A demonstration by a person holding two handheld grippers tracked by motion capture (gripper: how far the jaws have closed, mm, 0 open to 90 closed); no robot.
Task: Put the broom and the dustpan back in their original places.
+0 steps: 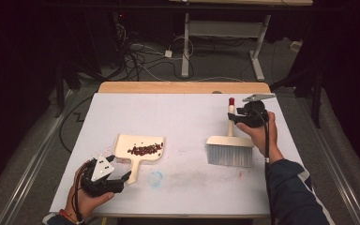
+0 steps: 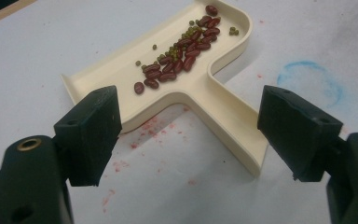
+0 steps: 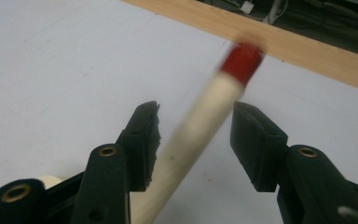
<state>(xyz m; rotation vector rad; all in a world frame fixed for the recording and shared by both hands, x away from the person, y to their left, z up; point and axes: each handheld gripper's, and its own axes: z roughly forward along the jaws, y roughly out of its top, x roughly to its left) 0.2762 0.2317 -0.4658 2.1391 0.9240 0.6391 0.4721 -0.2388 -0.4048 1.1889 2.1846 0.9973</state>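
- The dustpan lies flat on the white table sheet, left of the middle, its handle pointing back toward me.
- Red beans and a few small green ones sit in a loose line inside the pan.
- My left tongs are released: the jaws stand wide, one on each side of the dustpan's handle, neither pad touching it.
- The brush rests on its grey bristles on the right half of the table, its cream handle with the red tip rising away from me.
- My right tongs straddle that handle with the jaws parted; there is a clear gap on the right side, and on the left I cannot tell whether the pad touches.
- A faint blue ring marks the sheet just beside the dustpan's handle.
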